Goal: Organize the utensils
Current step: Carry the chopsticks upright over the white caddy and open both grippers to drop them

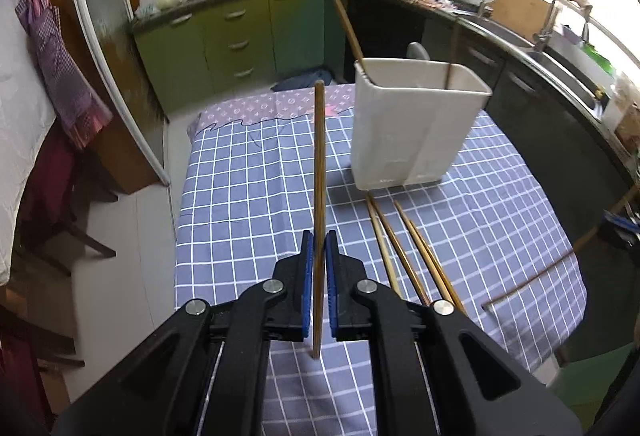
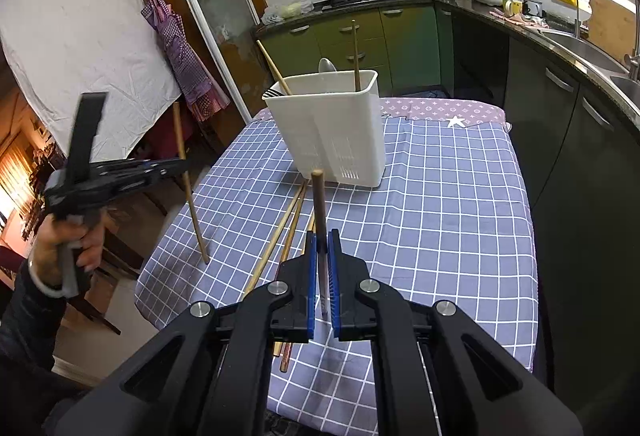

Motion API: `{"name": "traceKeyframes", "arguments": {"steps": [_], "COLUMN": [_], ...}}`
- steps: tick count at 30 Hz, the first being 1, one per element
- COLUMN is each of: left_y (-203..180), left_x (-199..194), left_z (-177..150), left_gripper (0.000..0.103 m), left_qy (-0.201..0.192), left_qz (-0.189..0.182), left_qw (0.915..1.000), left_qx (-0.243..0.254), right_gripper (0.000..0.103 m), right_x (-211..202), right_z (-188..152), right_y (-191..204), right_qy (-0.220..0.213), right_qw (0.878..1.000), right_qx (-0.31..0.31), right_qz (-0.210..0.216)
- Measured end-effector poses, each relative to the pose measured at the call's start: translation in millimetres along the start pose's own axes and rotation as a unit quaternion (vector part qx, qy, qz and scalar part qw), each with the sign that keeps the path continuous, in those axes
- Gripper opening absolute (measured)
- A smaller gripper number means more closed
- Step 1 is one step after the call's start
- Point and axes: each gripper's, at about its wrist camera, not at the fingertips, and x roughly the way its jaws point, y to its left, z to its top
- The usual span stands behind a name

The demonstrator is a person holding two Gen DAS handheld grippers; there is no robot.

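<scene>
Wooden and brown, a chopstick (image 1: 319,196) stands nearly upright between the blue pads of the left tool (image 1: 319,252), which is clenched on it low down; its lower tip reaches close to the checked cloth (image 1: 248,196) covering the bench. From the right wrist view the same left tool (image 2: 176,167) shows at the left edge of the bench, held in a hand (image 2: 66,240), with the chopstick (image 2: 189,180) slanting down to the cloth (image 2: 440,204).

The right tool (image 2: 323,252) is clamped on a second chopstick (image 2: 320,232), darker, with a pale lower end, pointing up and away toward the white holder (image 2: 332,124). That holder (image 1: 412,124) stands on the far half of the bench and already carries two chopsticks, a spoon (image 2: 327,65) and a fork whose tines peek over its rim.

Four loose chopsticks (image 1: 404,248) lie flat on the cloth just in front of the holder, side by side and slightly fanned. Another thin stick (image 1: 532,276) shows near the right edge of the bench in the left wrist view.
</scene>
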Motion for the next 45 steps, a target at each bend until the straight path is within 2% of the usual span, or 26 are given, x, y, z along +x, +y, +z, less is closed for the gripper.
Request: {"name": "traceKeyframes", "arguments": {"steps": [8, 19, 28, 34, 37, 41, 45], "left_y": [-1.2, -8.5, -32.3, -52.7, -60.2, -70.3, -70.8], "left_x": [-19.7, -38.8, -66.9, -102.3, -108.5, -92.8, -55.7], "left_z": [-16.4, -5.1, 44.3, 103.0, 127.6, 156.5, 169.6], "left_gripper": [0.006, 0.006, 0.006, 0.006, 0.006, 0.006, 0.006], "left_qy": [-0.017, -0.038, -0.051, -0.101, -0.125, -0.151, -0.14], "left_qz": [-0.005, -0.004, -0.033, -0.052, -0.051, -0.032, -0.023], "left_qw": [0.9998, 0.9991, 0.9973, 0.9927, 0.9903, 0.9877, 0.9899], "left_qx": [0.006, 0.02, 0.041, 0.041, 0.033, 0.023, 0.008], "right_gripper": [0.006, 0.006, 0.006, 0.006, 0.006, 0.006, 0.006], "right_x": [-1.7, -1.6, -1.5, -1.5, -1.6, -2.1, -3.8], "right_z": [-0.5, 0.1, 0.8, 0.7, 0.1, -0.6, -2.2], "right_y": [2.0, 1.9, 1.3, -0.6, -1.7, -3.9, -8.2], "right_qy": [0.002, 0.002, 0.002, 0.0, -0.001, -0.002, -0.003], "right_qw": [1.0, 1.0, 1.0, 1.0, 1.0, 1.0, 1.0], "right_qx": [-0.004, -0.006, -0.007, -0.009, -0.01, -0.012, -0.009], "right_qz": [-0.005, -0.006, -0.006, -0.003, 0.0, 0.004, 0.004]}}
